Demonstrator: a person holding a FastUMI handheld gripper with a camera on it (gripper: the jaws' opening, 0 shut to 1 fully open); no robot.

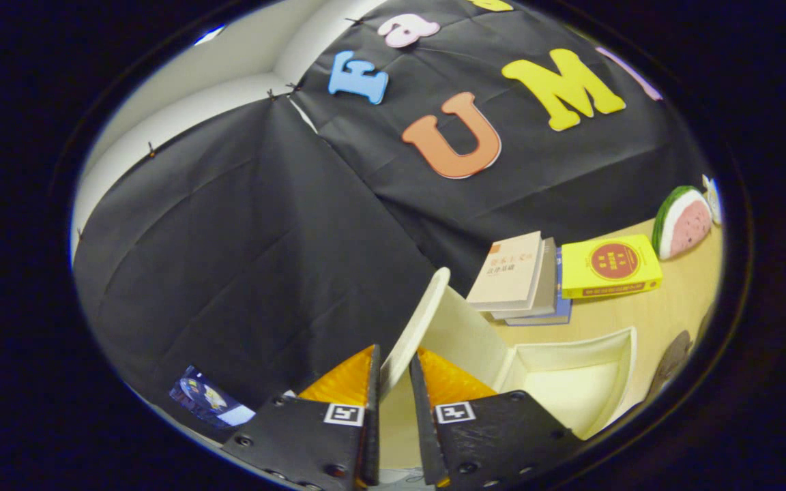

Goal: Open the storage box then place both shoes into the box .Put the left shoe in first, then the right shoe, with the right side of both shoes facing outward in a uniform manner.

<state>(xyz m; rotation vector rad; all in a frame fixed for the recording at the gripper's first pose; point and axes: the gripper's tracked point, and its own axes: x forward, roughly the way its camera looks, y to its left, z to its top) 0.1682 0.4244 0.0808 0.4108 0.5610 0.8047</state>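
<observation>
My gripper [394, 372] is shut on the cream lid [420, 320] of the storage box, one finger on each side of the lid's edge. The lid stands raised, swung up and away from the box body [570, 392], which lies open just right of the fingers with a pale bare interior. A dark rounded shape [673, 354], perhaps a shoe, sits past the box's far right corner on the wooden table; too little of it shows to tell.
Beyond the box lies a stack of books [522, 279] with a yellow book [608, 266] beside it. A watermelon-slice toy [683, 221] stands further right. The wooden table [645, 310] runs under them. A small picture card [205, 397] lies left of the fingers.
</observation>
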